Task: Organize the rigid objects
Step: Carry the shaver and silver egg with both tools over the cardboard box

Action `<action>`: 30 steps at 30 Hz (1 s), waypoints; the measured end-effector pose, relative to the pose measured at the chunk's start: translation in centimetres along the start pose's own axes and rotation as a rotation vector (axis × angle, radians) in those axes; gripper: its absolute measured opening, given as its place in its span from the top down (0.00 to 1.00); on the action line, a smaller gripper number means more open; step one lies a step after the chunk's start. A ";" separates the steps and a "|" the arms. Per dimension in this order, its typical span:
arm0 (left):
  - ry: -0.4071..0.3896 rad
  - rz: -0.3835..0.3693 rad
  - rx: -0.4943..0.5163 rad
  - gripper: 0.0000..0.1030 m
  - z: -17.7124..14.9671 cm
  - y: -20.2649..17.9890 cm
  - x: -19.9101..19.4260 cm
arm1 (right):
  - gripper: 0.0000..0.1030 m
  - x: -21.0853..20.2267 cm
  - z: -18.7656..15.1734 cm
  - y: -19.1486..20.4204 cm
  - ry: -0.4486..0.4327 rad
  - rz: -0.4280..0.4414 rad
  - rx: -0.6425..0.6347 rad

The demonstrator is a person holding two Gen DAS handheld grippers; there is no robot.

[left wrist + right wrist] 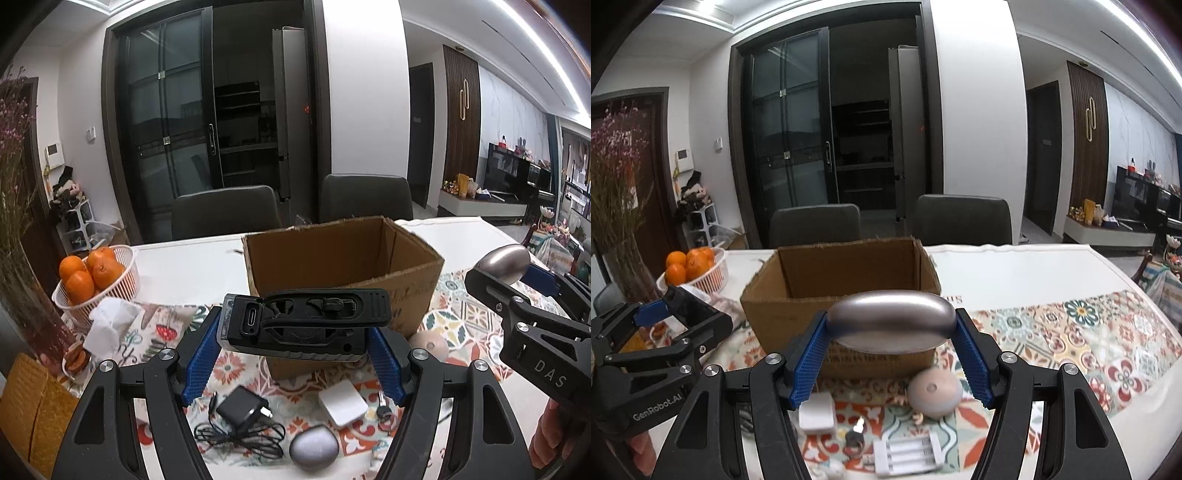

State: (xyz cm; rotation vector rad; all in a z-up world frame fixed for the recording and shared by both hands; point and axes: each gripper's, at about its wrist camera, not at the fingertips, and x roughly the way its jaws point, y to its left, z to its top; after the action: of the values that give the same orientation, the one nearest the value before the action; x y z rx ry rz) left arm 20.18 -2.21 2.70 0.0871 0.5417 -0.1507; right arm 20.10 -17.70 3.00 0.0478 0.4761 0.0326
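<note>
Left gripper [295, 343] fingers grasp the black device [306, 325], right gripper [890, 354] fingers grasp the smooth pebble [890, 321], both near the box [842, 291]; pebble may slip w/ weak squeeze.

Between the left claw's [295, 350] ribbed blue rubbery pads sits a matt black plastic device [306, 321], between the right claw's [892, 354] a smooth, satin metallic oval case [890, 321], and beyond both a rough brown cardboard box [846, 273] on glossy patterned cloth [1071, 332].
</note>
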 end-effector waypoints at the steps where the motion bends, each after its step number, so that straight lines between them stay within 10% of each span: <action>1: -0.001 -0.002 -0.002 0.29 0.4 0.1 0.2 | 0.35 0.2 0.4 0.0 -0.002 0.004 0.000; 30: 0.094 0.016 -0.005 0.29 6.5 1.2 6.8 | 0.35 7.5 6.5 0.1 0.092 0.048 -0.036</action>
State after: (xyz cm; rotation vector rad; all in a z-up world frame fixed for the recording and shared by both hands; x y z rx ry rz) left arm 29.38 -2.62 4.77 0.0942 0.6347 -0.1305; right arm 29.69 -17.51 5.34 0.0230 0.5663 0.0911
